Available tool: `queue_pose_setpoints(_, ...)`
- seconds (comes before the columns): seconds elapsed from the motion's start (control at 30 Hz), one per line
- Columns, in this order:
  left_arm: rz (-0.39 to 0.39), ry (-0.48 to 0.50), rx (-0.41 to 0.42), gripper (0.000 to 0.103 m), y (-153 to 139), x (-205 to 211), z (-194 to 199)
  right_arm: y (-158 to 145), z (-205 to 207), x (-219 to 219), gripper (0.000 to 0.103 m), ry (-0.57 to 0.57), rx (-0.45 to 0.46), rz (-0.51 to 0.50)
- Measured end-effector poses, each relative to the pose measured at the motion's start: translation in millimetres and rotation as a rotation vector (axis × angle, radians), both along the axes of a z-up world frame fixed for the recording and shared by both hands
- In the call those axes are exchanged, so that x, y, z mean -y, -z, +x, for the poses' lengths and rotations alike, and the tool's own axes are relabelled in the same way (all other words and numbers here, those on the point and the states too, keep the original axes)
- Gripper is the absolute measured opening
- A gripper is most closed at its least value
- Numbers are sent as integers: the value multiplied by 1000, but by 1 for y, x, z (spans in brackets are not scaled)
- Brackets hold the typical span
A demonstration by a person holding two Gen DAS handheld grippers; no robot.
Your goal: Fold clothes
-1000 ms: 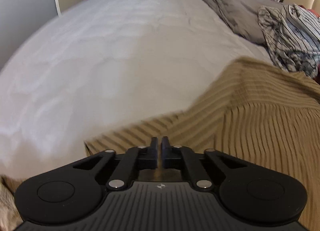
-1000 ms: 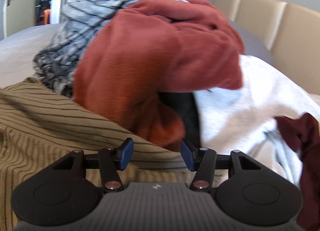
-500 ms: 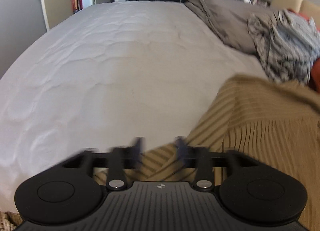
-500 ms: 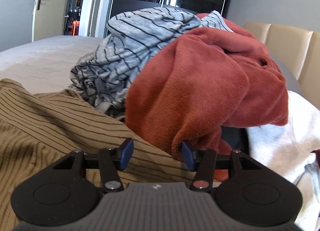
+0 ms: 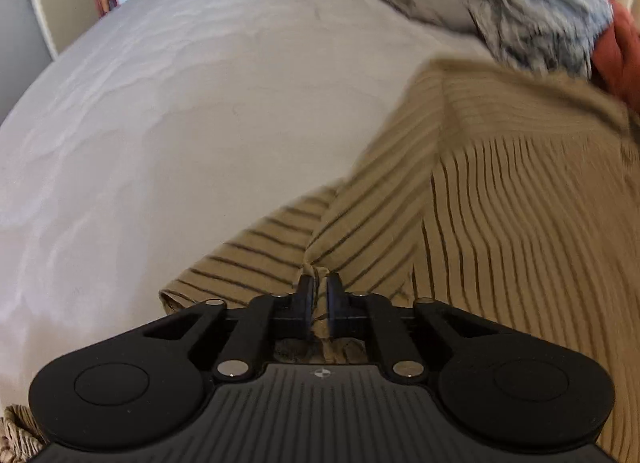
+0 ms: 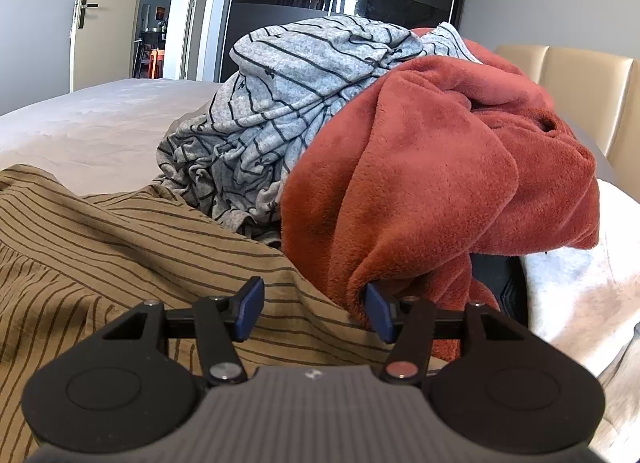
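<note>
- Left wrist view: the left gripper has its jaws drawn almost together on a bunched pinch of the tan striped garment, close to the corner nearest the camera. From that pinch the cloth rises in a tented ridge and spreads away to the right across the white bedspread. At the garment's far edge lies the pile of clothes, blurred in this view.
- Right wrist view: the right gripper stands wide open and holds nothing. The tan striped garment runs beneath and between its blue pads; the right-hand pad touches, or nearly touches, the hem of the rust fleece. Behind the garment, the grey striped top is heaped against the fleece, with a white garment to the fleece's right.
- Handling (judgement): the tan striped garment appears light, thin and limp. It creases under a pinch, sags between holds and would probably slide easily on the bedspread. Hems and corners offer the surest hold; a mid-panel pinch gathers loose folds. A hold near the fleece risks catching that hem too.
</note>
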State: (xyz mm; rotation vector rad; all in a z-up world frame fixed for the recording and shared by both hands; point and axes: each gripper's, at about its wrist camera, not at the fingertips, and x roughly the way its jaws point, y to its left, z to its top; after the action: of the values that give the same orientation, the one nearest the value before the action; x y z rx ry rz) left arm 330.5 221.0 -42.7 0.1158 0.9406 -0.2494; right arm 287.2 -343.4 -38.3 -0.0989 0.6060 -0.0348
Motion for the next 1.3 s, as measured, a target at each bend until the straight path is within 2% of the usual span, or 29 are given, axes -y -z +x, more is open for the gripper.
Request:
queue_pose_setpoints(0.3, 143, -175, 94, 1, -14, -1, 51, 1, 7, -6, 63, 7, -14, 4)
queue_pose_setpoints(0.5, 237, -291, 157, 1, -24, -1, 86, 3, 20, -10, 65, -30, -43, -4)
queue_pose_setpoints(0.6, 197, -243, 145, 6, -25, 22, 102, 1, 32, -12, 66, -67, -66, -8)
queue_pose_setpoints(0.63, 184, -227, 141, 17, -25, 29, 107, 0, 37, -12, 66, -85, -75, -6)
queue_pose_setpoints(0.67, 170, -211, 137, 38, -26, 37, 112, -2, 42, -13, 66, -103, -83, -3)
queue_pose_setpoints(0.73, 143, -180, 129, 66, -26, 52, 123, -7, 53, -14, 66, -139, -95, 20)
queue_pose_setpoints(0.93, 63, -84, 106, 67, -28, 98, 155, -21, 91, -29, 67, -201, -126, 117)
queue_pose_setpoints(1.03, 23, -37, 94, 67, -29, 120, 170, -27, 105, -45, 59, -256, -141, 176)
queue_pose_setpoints(1.13, -12, -5, 85, 67, -26, 143, 187, -30, 116, -66, 58, -327, -146, 161)
queue_pose_setpoints(1.2, -29, -4, 84, 67, -19, 157, 198, -26, 129, -81, 50, -347, -165, 116)
queue_pose_setpoints(1.3, -43, 11, 135, 67, -18, 175, 205, -19, 149, -94, 49, -340, -182, 86)
